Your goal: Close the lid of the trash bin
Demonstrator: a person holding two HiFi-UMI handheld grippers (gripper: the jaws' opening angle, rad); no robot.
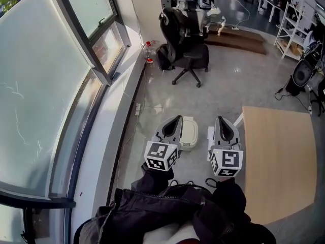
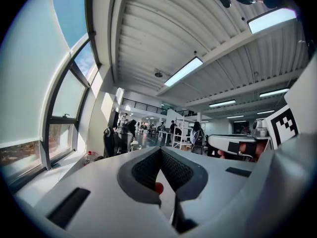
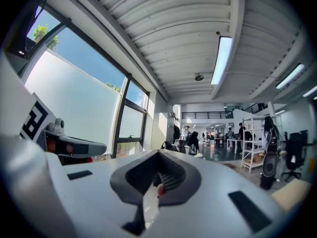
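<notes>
No words, numbers or brand names can be read in any view. The only print is the black-and-white square patterns on the left marker cube [image 1: 161,155] of the left hand-held gripper [image 1: 177,118] and on the right marker cube [image 1: 226,161] of the right hand-held gripper [image 1: 221,119]. These are coded blocks, not letters. A bottle [image 1: 148,51] on the floor carries a red label, too small to read.

Trash bin [image 1: 190,134] on floor [image 1: 228,88], apparently between left claw [image 1: 174,120] and right claw [image 1: 223,121], table [image 1: 279,161] right, office chair [image 1: 188,47] behind, window [image 1: 45,85] left
</notes>
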